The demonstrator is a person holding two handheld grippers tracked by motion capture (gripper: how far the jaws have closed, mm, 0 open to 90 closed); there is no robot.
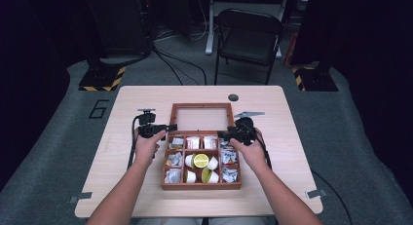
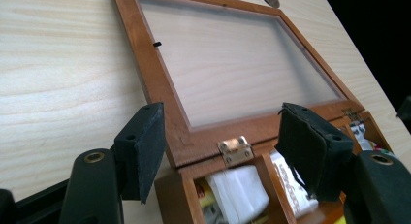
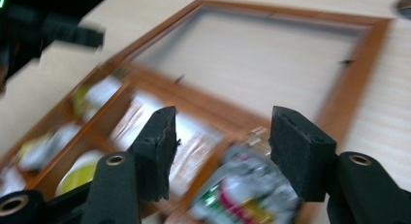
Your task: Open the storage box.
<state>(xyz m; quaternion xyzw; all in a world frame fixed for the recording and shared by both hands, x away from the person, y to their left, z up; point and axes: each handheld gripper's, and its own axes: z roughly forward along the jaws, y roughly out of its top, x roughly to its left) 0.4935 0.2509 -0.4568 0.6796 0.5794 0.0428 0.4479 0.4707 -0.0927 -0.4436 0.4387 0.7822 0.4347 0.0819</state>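
A wooden compartment box sits mid-table, its glass-paned lid folded open flat on the table behind it. The compartments hold white packets, foil sachets and round cups with yellow-green tops. My left gripper is open at the box's back left corner; in its own view the jaws straddle the brass hinge and lid frame. My right gripper is open over the back right compartments, with a foil packet between its jaws in its own view.
A folding chair stands beyond the table's far edge, with cables on the floor. A dark round grommet sits near the table's far edge behind the lid. Bare tabletop lies either side of the box.
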